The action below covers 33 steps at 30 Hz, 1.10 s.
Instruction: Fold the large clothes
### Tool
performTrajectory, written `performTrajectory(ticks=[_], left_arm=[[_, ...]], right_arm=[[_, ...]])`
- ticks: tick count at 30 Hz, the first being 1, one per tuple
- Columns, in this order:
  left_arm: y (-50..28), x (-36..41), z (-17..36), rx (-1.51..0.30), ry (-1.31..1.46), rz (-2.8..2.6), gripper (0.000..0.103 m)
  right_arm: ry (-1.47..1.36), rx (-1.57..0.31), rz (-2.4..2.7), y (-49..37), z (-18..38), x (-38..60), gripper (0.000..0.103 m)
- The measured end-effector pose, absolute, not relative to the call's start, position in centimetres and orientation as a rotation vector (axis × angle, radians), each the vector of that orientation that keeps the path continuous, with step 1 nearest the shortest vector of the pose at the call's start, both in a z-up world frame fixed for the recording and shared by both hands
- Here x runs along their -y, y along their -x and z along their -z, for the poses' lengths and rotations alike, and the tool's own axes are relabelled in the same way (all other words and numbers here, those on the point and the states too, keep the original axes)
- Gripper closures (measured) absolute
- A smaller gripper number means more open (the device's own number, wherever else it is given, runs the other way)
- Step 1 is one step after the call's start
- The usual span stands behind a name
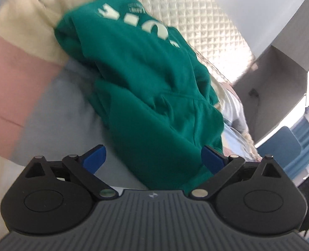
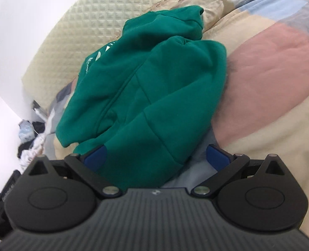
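Observation:
A crumpled green hoodie [image 1: 146, 79] with pale lettering lies on a patchwork duvet [image 1: 14, 96] of pink, cream and pale blue. My left gripper [image 1: 152, 149] stands open just in front of it; the hoodie's near hem reaches in between the blue fingers [image 1: 96, 159], closer to the right-hand one. In the right wrist view the same hoodie [image 2: 154, 83] is bunched up with a sleeve folded over it. My right gripper [image 2: 156, 148] is open too, and the cloth's near edge lies between its fingers [image 2: 217, 156], against the left-hand one. Both views are blurred.
A cream quilted headboard [image 1: 196, 21] rises behind the hoodie and shows again in the right wrist view [image 2: 87, 21]. A grey cabinet [image 1: 279, 73] and a blue chair [image 1: 284, 146] stand beside the bed. Loose clothes and clutter [image 2: 29, 138] lie in the gap by the white wall.

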<state>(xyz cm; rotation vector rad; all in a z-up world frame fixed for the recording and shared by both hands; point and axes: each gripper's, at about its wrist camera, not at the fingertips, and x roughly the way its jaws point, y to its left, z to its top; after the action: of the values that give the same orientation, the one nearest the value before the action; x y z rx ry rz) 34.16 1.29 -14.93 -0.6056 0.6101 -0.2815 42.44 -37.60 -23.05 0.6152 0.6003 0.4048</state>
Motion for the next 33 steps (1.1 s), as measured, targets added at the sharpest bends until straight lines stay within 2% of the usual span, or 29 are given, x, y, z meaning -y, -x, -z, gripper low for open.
performTrajectory(ticks=[2,3,4,5,6,7,8,10,11,12,14,21,33], left_arm=[[-35.2,-0.5,15.4,-0.626,0.608,0.314,0.012],[-35.6,-0.3,15.7,-0.627,0.61,0.319,0.014],[-35.8,-0.2,15.8,-0.626,0.615,0.321,0.019],[-36.1,-0.1,16.0,-0.623,0.62,0.325,0.028],[-36.2,0.0,16.1,-0.627,0.618,0.322,0.036],[-36.5,0.2,16.2,-0.641,0.611,0.315,0.057],[-36.4,0.3,16.2,-0.653,0.612,0.309,0.071],[-36.2,-0.1,16.1,-0.658,0.635,0.294,0.085],[-35.7,-0.4,15.8,-0.663,0.642,0.285,0.093],[-35.3,-0.6,15.4,-0.664,0.645,0.278,0.094],[-34.5,-0.4,14.3,-0.65,0.637,0.286,0.097],[-29.9,-1.2,9.4,-0.606,0.663,0.286,0.098],[-16.3,-2.6,0.8,-0.519,0.604,0.317,0.099]], right_arm=[[-0.619,-0.565,-0.436,-42.9,23.2,37.5,0.001],[-0.608,-0.545,-0.454,-43.2,23.2,37.4,0.007],[-0.597,-0.533,-0.46,-43.5,23.2,37.3,0.026],[-0.593,-0.536,-0.454,-43.8,23.3,37.3,0.036],[-0.592,-0.547,-0.451,-44.3,23.4,37.3,0.052],[-0.594,-0.554,-0.451,-44.6,23.5,37.4,0.068],[-0.598,-0.552,-0.459,-44.6,23.4,37.6,0.073],[-0.59,-0.547,-0.468,-44.3,22.9,37.7,0.087],[-0.574,-0.544,-0.471,-44.0,22.6,37.7,0.089],[-0.554,-0.535,-0.474,-43.6,22.0,37.6,0.093],[-0.535,-0.508,-0.474,-43.0,21.3,37.7,0.094],[-0.466,-0.4,-0.536,-38.6,16.9,38.1,0.095],[-0.386,-0.289,-0.662,-26.0,11.0,38.8,0.095]])
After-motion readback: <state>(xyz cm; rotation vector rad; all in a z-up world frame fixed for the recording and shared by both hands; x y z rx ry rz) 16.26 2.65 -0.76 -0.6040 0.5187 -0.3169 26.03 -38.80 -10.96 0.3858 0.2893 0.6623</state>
